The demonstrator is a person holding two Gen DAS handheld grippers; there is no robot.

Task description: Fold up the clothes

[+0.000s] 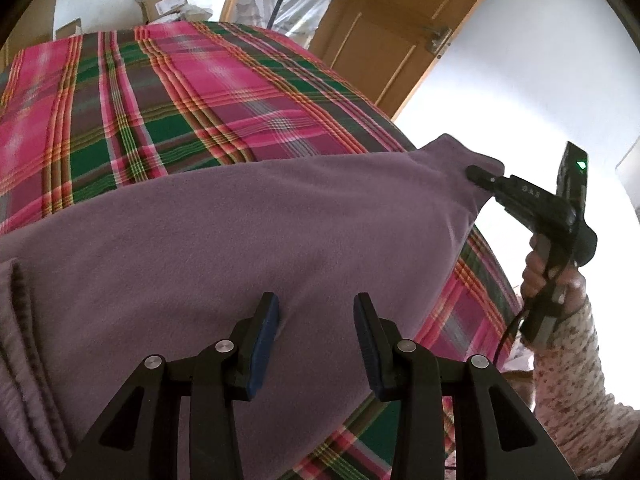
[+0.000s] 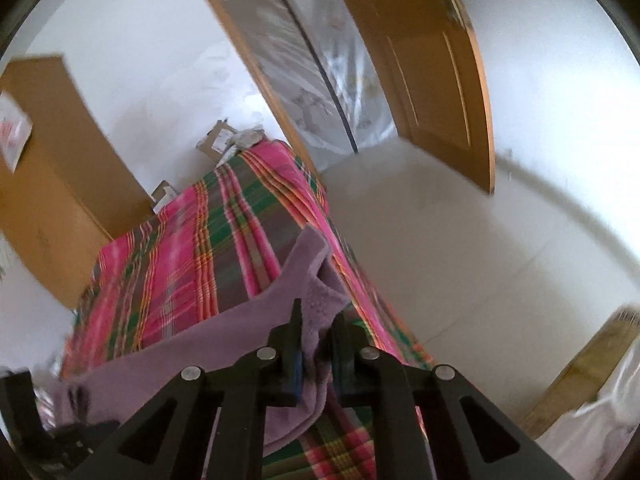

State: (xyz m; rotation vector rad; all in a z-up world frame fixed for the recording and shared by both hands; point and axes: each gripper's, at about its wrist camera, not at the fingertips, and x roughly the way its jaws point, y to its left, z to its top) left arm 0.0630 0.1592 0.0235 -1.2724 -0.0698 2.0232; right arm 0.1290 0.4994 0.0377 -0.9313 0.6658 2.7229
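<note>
Purple fleece garment [image 1: 248, 232] is lying across a plaid bedspread [image 1: 160, 100] — right gripper [image 2: 316, 344] pinching one corner, left gripper [image 1: 316, 320] hovering, fingers apart.

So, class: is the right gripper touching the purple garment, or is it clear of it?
Touching. In the right wrist view the right gripper has purple garment bunched between its fingers; the left wrist view shows its tip clamped on a lifted corner.

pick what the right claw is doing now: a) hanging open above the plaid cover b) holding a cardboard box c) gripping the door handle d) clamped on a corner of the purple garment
d: the right claw has its fingers closed on a raised corner of the purple garment, and the left wrist view shows that corner pinched and lifted.
</note>
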